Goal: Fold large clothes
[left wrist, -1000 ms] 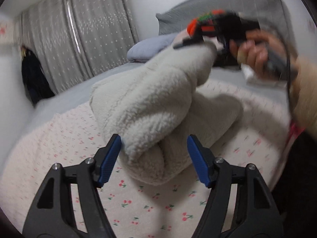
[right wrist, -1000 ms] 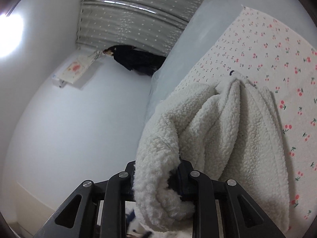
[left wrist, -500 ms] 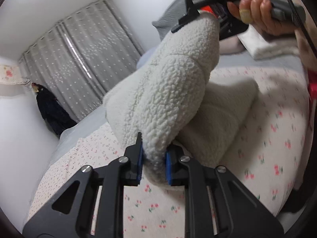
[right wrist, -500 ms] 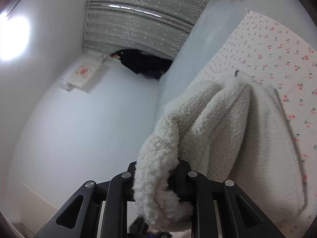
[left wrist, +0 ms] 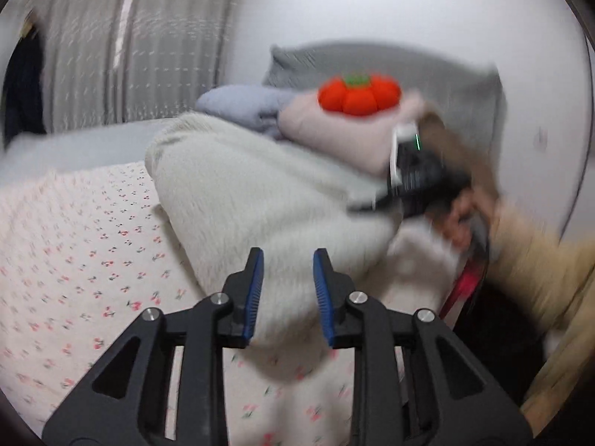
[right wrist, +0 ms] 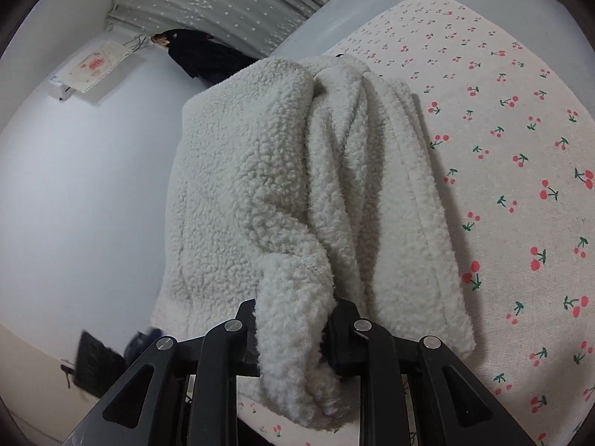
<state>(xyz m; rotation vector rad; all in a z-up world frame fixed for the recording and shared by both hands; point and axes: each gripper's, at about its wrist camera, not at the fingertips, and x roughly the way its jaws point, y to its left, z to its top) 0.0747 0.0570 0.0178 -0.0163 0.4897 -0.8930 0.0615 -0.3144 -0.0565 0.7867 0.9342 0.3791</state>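
A bulky white fleece garment (left wrist: 260, 200) is held up over a bed with a cherry-print cover (left wrist: 74, 252). My left gripper (left wrist: 285, 293) is shut on a thick fold of the fleece, with its blue pads pressed into it. The right gripper (left wrist: 409, 186) shows blurred at the right of the left wrist view, holding the other end of the garment lower down. In the right wrist view the right gripper (right wrist: 293, 334) is shut on a bunched edge of the fleece (right wrist: 297, 186), which hangs away from it over the cover (right wrist: 520, 148).
An orange pumpkin cushion (left wrist: 359, 93) lies on folded pink cloth (left wrist: 342, 137) next to a grey pillow (left wrist: 390, 70) and bluish bedding (left wrist: 238, 100) at the head of the bed. Grey curtains (left wrist: 130, 44) and a dark hanging coat (right wrist: 200, 54) stand beyond. A white wall is to the left.
The left gripper, open a second ago, closed on the fleece. The right gripper has swung down from high up to bed level, and the garment has come lower with it.
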